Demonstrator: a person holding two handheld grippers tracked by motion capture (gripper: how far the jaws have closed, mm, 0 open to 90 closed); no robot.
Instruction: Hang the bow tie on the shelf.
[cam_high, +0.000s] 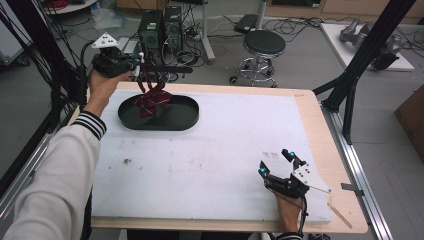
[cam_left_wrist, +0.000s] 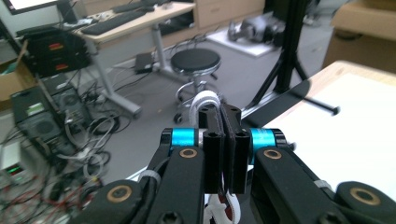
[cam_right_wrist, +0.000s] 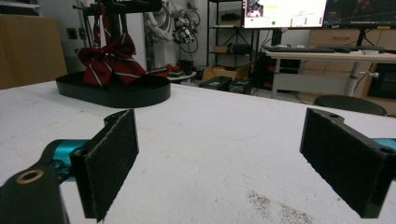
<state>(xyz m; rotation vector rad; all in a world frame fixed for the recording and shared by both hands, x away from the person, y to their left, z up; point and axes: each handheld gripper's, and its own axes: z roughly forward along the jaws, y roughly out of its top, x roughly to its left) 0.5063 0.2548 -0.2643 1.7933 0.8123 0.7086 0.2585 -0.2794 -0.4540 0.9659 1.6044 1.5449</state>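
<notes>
1. Nearest the person's side of the table (cam_high: 215, 165), the right gripper (cam_high: 277, 162) rests low at the right front, held by a hand (cam_high: 289, 212). Jaws stand wide apart, nothing between them; in the right gripper view the two dark pads (cam_right_wrist: 112, 163) face each other across bare white tabletop.
2. Ahead of those jaws, well apart and toward their left: a black oval tray (cam_right_wrist: 116, 95) with a dark red striped bow (cam_right_wrist: 109, 60) hanging into it.
3. Far left corner: the left gripper (cam_high: 137, 67) is lifted above the tray's (cam_high: 185, 117) back edge, held by the left hand (cam_high: 102, 85). Its jaws are pressed together on a white loop (cam_left_wrist: 205, 100) attached to the bow (cam_high: 152, 100).
4. Bow dangles below the left gripper (cam_left_wrist: 223, 154); its lower end lies in the tray.
5. Beyond the table: a black stool (cam_high: 264, 45) on the floor.
</notes>
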